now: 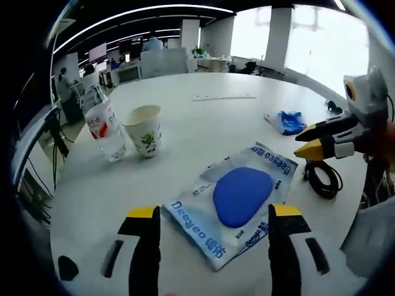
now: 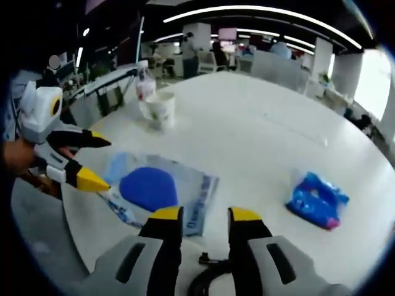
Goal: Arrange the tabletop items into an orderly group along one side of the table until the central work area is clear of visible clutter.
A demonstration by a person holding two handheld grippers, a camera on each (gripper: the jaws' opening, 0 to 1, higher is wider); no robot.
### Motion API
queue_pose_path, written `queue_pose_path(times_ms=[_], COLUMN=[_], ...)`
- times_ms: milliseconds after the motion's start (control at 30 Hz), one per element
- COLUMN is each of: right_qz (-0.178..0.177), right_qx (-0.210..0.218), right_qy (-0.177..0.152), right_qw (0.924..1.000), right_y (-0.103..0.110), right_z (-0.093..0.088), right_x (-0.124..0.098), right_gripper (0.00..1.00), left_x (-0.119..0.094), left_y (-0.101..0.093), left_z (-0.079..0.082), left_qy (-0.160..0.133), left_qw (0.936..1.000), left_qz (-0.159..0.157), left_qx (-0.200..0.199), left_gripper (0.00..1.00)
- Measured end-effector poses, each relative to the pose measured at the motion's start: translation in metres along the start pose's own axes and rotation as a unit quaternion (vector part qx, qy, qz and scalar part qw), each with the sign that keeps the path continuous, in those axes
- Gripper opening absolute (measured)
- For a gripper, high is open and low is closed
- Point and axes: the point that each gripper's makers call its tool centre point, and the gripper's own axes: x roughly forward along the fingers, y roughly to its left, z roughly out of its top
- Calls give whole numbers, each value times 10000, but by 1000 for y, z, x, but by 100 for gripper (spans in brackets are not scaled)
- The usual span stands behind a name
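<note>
Bottle [image 1: 103, 126] beside cup [image 1: 144, 129]; cable [image 1: 323, 177]

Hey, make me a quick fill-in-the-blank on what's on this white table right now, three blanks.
1. The paper cup stands beside a plastic ____.
2. The clear packet holds a pad coloured ____.
3. The left gripper has its jaws ____, straddling the packet's near edge.

Missing words: bottle; blue; open

White round surface [image 1: 216, 117]: plastic bottle [image 1: 105, 126], paper cup [image 1: 145, 129], blue-padded packet [image 1: 237, 200], blue wrapper [image 1: 287, 121], black cable [image 1: 324, 177] are carried
</note>
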Motion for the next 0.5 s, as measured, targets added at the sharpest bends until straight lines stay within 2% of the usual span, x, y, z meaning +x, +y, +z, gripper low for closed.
queue_pose_path(times_ms=[500], right_qz=[142], right_qx=[63], right_qy=[325], right_qw=[9994], right_y=[6], right_z=[-20], right_x=[15], right_gripper=[16], left_x=[5], left_y=[9], left_z=[-27], left_qy=[321], left_qw=[9987], left_qz=[-27], left_qx=[-392], left_gripper=[55])
